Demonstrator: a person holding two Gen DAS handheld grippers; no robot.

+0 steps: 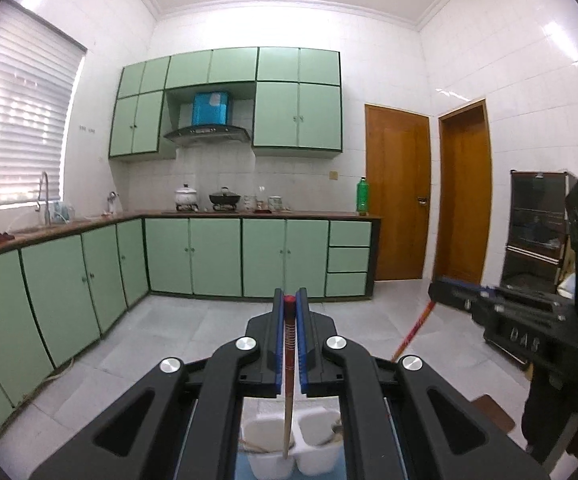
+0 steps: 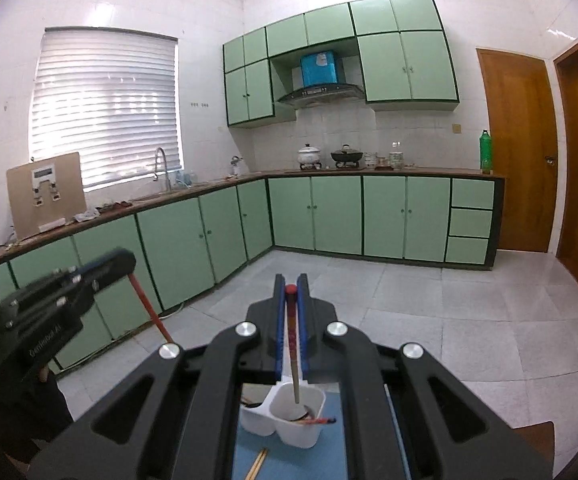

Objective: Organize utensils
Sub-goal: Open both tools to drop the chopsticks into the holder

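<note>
Two grippers are each pinching a single chopstick. The left gripper is clamping its blue pads narrowly on a red-capped chopstick, which is hanging down with its tip over, or perhaps just inside, the white two-cup holder; whether the tip is touching the divider between the cups I cannot tell. The right gripper is likewise closing tight on its own chopstick, whose lower end is dipping into the right-hand cup of the holder. Something red and dark is already lying in that cup, and loose wooden sticks are resting on the blue mat beside it.

Further out, green cabinets and a tiled floor are filling the view.

Judging from here, the risks are plain: both sticks are being gripped near their tops, so each may be swinging, and a tip catching the rim or divider could tip the light holder. Releasing too high could let a stick bounce out onto the mat. With both grippers working close together, they could also knock one another.
</note>
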